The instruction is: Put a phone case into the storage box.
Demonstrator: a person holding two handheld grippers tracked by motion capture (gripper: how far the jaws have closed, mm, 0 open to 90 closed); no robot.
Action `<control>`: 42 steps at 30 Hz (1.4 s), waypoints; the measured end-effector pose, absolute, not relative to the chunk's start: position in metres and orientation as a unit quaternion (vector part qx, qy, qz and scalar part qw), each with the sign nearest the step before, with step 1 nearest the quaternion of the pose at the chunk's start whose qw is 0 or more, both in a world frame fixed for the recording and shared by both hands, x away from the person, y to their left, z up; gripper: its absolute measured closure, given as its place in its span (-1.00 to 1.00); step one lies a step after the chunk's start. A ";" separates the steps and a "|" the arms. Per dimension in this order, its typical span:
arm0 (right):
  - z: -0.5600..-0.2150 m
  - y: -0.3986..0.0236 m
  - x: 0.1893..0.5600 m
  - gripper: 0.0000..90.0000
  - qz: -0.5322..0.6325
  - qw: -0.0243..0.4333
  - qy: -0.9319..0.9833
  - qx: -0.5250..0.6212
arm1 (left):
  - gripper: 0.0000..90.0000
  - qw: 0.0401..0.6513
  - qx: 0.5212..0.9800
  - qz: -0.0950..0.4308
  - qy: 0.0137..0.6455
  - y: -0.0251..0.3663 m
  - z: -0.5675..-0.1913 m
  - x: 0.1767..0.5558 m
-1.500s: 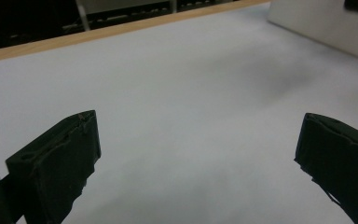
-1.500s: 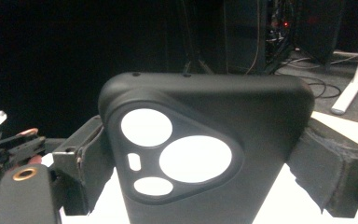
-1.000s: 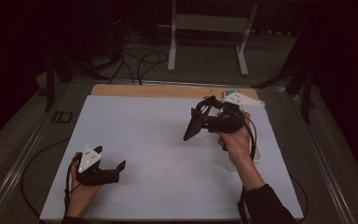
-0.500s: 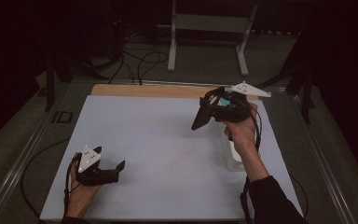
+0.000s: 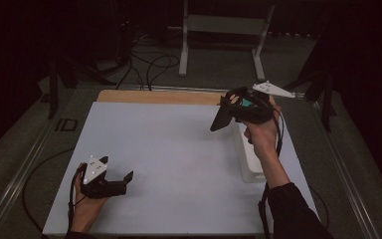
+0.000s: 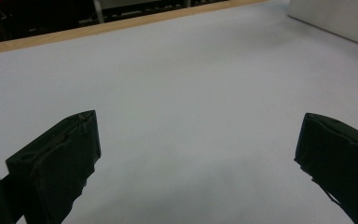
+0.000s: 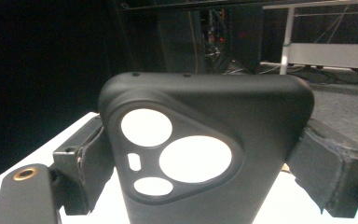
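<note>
Looking down from the high view, a white sheet (image 5: 169, 159) covers most of the table (image 5: 154, 96), whose wooden edge shows along the far side. The left gripper (image 5: 117, 181) rests low on the sheet at the near left, held in the person's left hand (image 5: 87, 209), its jaws spread apart and pointing right, with the grey three-cornered plate (image 5: 94, 169) on top. The right gripper (image 5: 229, 112) is raised above the far right part of the sheet in the right hand (image 5: 261, 132), its jaws directed left and down and closed on a dark flat phone case (image 5: 223, 117). A white tray (image 5: 251, 159) lies on the sheet just beneath and beside the right forearm. Beyond the table, cables (image 5: 149, 64) and a white metal stand (image 5: 224, 27) occupy the dim floor. In the left gripper view, the two black jaws stand wide apart over bare white sheet (image 6: 191, 93), nothing between them; a corner of the white tray (image 6: 340, 18) appears at the upper right. In the right gripper view, the black phone case (image 7: 205, 140) is pinched between the two jaws, its back facing the camera, with a rounded triangular camera cut-out (image 7: 172, 156) holding three round openings and one small slot.
</note>
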State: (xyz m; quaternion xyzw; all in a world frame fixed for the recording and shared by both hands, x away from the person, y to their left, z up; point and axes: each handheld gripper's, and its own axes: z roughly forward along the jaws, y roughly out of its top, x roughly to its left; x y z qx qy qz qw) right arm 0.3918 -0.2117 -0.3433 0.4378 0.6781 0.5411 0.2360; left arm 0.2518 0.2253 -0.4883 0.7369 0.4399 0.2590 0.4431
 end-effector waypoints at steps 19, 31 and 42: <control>-0.337 -0.237 0.409 -0.69 0.529 0.270 0.650 0.475 | -0.99 0.437 0.741 0.261 0.438 0.224 -0.489 0.252; -0.338 -0.247 0.415 -0.69 0.515 0.290 0.642 0.488 | -0.99 0.437 0.740 0.261 0.440 0.224 -0.490 0.252; -0.342 -0.257 0.422 -0.69 0.495 0.309 0.638 0.503 | -0.99 0.435 0.741 0.260 0.440 0.224 -0.490 0.252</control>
